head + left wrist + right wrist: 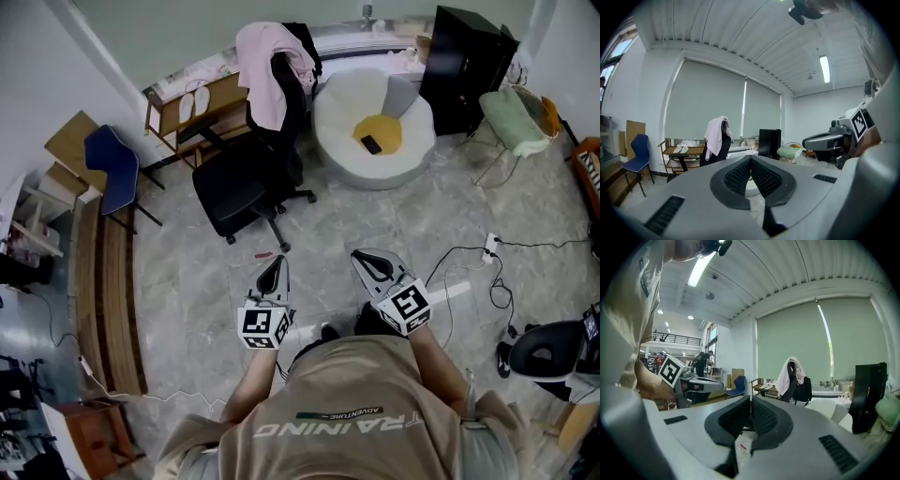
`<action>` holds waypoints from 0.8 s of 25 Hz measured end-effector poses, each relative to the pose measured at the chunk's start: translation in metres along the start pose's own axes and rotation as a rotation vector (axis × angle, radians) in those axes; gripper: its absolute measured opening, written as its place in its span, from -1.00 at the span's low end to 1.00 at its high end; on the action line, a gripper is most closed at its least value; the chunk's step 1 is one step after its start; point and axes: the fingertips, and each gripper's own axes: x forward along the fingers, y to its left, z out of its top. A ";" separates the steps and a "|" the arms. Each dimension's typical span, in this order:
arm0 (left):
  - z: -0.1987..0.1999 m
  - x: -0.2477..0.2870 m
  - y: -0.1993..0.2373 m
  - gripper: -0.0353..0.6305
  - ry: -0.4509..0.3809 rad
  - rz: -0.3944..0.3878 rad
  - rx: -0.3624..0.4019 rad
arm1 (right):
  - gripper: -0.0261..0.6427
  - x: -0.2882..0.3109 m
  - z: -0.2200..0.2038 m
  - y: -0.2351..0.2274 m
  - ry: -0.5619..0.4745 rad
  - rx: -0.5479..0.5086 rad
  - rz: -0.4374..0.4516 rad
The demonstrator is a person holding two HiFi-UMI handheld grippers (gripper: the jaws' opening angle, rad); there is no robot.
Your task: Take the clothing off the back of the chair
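A pale pink garment (265, 67) hangs over the backrest of a black office chair (246, 183) at the far side of the room. The garment (715, 134) shows far ahead in the left gripper view, and the right gripper view has the garment (790, 372) far ahead too. My left gripper (275, 266) and right gripper (362, 255) are held side by side close to the person's body, well short of the chair. Both point towards it. The left gripper (751, 158) has its jaws together with nothing between them, and so has the right gripper (750, 399).
A white round lounge seat (373, 127) with a yellow cushion stands right of the chair, beside a black cabinet (464, 67). A blue chair (112, 169), a wooden rack (192, 103) and a green stool (514, 120) line the edges. Cables and a power strip (487, 248) lie at right.
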 end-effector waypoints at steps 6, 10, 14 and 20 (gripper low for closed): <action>0.004 0.036 0.008 -0.85 0.007 0.022 0.017 | -0.81 0.023 -0.006 -0.035 -0.001 0.023 0.027; 0.017 0.076 0.019 -0.86 0.010 0.060 0.030 | -0.81 0.049 -0.012 -0.074 -0.008 0.045 0.055; 0.028 0.117 0.035 -0.85 0.028 0.098 0.043 | -0.81 0.080 -0.006 -0.110 -0.035 0.059 0.106; 0.060 0.185 0.036 -0.85 -0.028 0.126 0.051 | -0.81 0.112 0.004 -0.170 -0.048 0.069 0.172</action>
